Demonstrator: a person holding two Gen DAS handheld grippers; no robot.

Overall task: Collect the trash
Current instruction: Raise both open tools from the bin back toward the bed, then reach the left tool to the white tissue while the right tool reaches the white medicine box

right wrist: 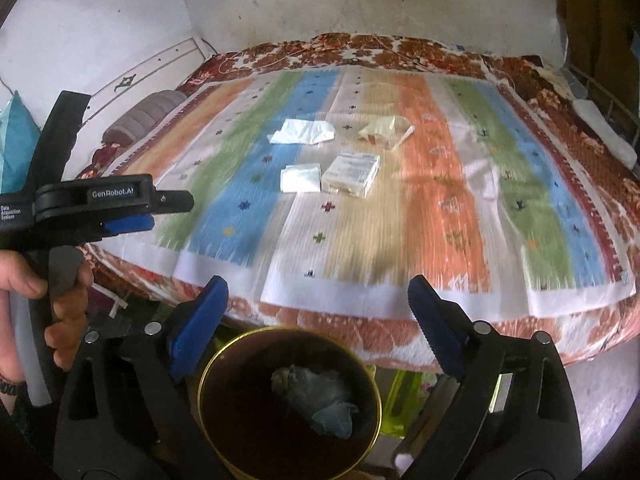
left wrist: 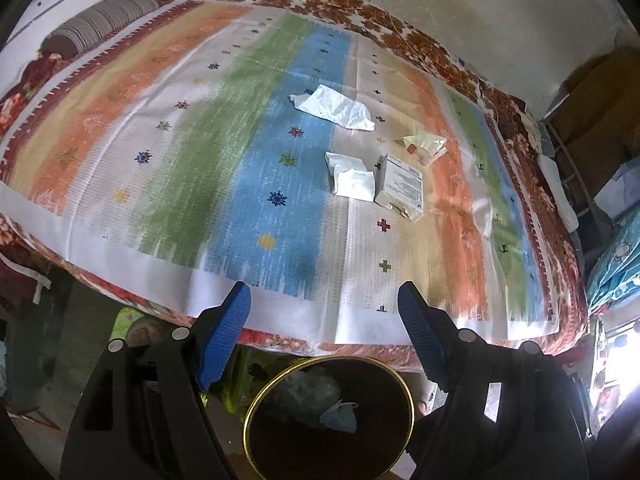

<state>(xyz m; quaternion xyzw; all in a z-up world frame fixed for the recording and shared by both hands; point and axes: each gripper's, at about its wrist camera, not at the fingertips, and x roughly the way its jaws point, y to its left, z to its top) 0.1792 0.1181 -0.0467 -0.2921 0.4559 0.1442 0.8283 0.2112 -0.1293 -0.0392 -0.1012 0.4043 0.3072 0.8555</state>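
Note:
Trash lies mid-bed on the striped sheet (left wrist: 200, 152): a crumpled white tissue (left wrist: 334, 107) (right wrist: 303, 132), a folded white tissue (left wrist: 352, 179) (right wrist: 300, 178), a small printed carton (left wrist: 401, 186) (right wrist: 352, 174) and a cream wrapper (left wrist: 425, 145) (right wrist: 386, 127). A dark bin with a gold rim (left wrist: 256, 404) (right wrist: 208, 364) stands on the floor at the bed's near edge and holds a blue face mask (left wrist: 339, 416) (right wrist: 332, 418) and crumpled plastic. My left gripper (left wrist: 324, 300) is open and empty above the bin; it also shows in the right wrist view (right wrist: 138, 222). My right gripper (right wrist: 318, 294) is open and empty above the bin.
A striped bolster pillow (left wrist: 100, 20) (right wrist: 148, 114) lies at the bed's far left by the wall. A floral blanket (left wrist: 440, 52) edges the sheet. Boxes and a rack (left wrist: 592, 120) stand to the right of the bed.

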